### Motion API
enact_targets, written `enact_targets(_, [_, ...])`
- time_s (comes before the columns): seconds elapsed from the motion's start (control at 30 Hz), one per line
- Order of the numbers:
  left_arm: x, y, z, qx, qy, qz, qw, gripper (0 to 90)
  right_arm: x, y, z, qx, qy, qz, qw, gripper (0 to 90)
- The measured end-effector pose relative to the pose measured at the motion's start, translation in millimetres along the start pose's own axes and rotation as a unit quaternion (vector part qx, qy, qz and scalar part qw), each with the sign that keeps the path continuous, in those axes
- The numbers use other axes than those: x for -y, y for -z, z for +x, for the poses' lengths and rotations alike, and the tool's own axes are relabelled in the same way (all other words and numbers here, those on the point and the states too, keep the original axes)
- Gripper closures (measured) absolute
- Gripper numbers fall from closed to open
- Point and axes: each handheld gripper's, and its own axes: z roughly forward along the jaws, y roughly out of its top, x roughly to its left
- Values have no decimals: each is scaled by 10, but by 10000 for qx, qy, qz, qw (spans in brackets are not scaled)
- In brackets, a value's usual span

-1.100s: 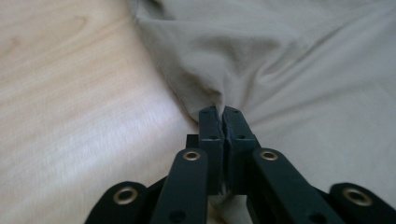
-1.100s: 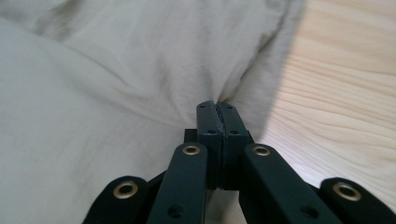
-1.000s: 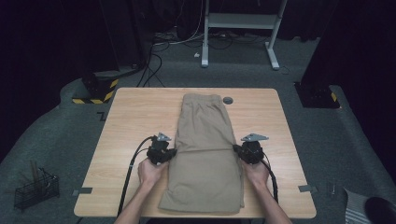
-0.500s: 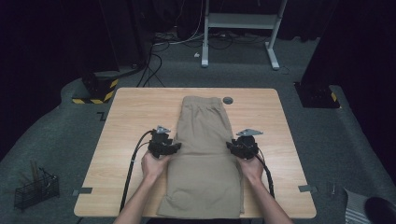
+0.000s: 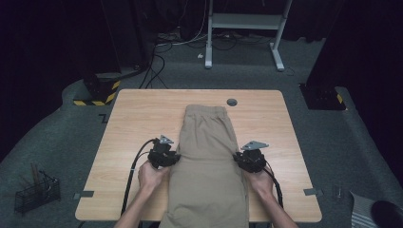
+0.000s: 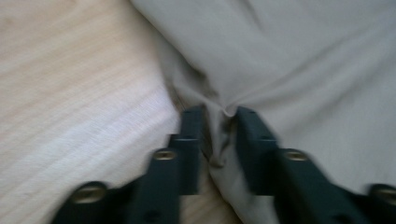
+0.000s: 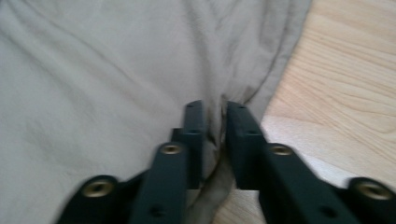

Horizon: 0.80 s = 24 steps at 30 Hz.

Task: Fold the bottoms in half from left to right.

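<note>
Bright table, dark surroundings, blurred close-ups

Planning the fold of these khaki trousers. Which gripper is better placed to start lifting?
Neither clearly. The left gripper and right gripper each pinch an opposite side edge of the trousers, level with each other on the table. Lifting both together looks best.

A pair of tan trousers (image 5: 209, 161) is laid flat along the middle of the table, waistband at 12 o'clock, legs folded together and hanging over the 6 o'clock edge. Its fabric is pinched into small folds at the 9 and 3 o'clock edges.
</note>
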Motion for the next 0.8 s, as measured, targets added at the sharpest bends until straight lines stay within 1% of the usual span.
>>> enact_targets(0.03, [-37, -6, 11, 21, 71, -87, 9999, 557, -29, 10, -25, 13, -74, -50, 10000, 692])
enact_targets(0.07, [-77, -23, 19, 23, 84, -110, 9999, 529, -58, 10, -44, 26, -142, -113, 9998, 675])
enact_targets(0.13, [-133, -84, 21, -10, 93, -155, 9998, 513, -120, -8, -79, 62, -265, -222, 9994, 644])
enact_targets(0.2, [-187, -194, 42, 8, 205, -128, 9997, 510, -181, -55, -116, 113, -392, -293, 9987, 626])
enact_targets(0.23, [-201, -234, 47, -16, 217, -123, 9997, 519, -212, -87, -137, 124, -497, -292, 9983, 615])
enact_targets(0.27, [-218, -282, 51, -79, 207, -86, 9997, 543, -234, -116, -155, 143, -509, -289, 9982, 612])
enact_targets(0.3, [-228, -336, 56, -142, 186, -68, 9997, 583, -261, -155, -166, 179, -564, -259, 9979, 614])
enact_targets(0.33, [-227, -368, 63, -125, 214, -80, 9997, 637, -284, -209, -180, 237, -578, -233, 9978, 621])
enact_targets(0.4, [-217, -400, 75, -98, 181, -76, 9998, 741, -307, -303, -196, 284, -536, -68, 9981, 690])
enact_targets(0.47, [-210, -402, 61, -52, 155, -89, 9998, 830, -303, -376, -181, 322, -420, 92, 9986, 817])
enact_targets(0.5, [-218, -391, 44, -97, 84, -99, 9999, 859, -297, -392, -164, 399, -334, 118, 9986, 889])
enact_targets(0.53, [-223, -381, 31, -117, 56, -107, 9999, 872, -292, -399, -135, 519, -202, 94, 9984, 898])
enact_targets(0.6, [-237, -346, 28, -143, -16, -150, 9998, 881, -301, -393, -115, 614, -113, 86, 9980, 900])
enact_targets(0.63, [-242, -322, 49, -127, -3, -197, 9997, 883, -308, -368, -123, 696, -67, 26, 9976, 900])
enact_targets(0.67, [-249, -299, 79, -50, 72, -281, 9996, 884, -316, -346, -151, 725, -100, -51, 9973, 900])
enact_targets(0.7, [-262, -281, 104, -36, 138, -345, 9993, 885, -332, -327, -187, 737, -118, -96, 9972, 900])
enact_targets(0.73, [-283, -272, 114, -199, 103, -309, 9993, 886, -349, -321, -213, 789, -140, -130, 9967, 900])
enact_targets(0.77, [-295, -273, 131, -263, 86, -320, 9991, 886, -364, -330, -240, 951, -119, -58, 9954, 900])
enact_targets(0.8, [-310, -282, 177, -298, 226, -356, 9987, 885, -371, -344, -278, 979, -144, 23, 9951, 900])
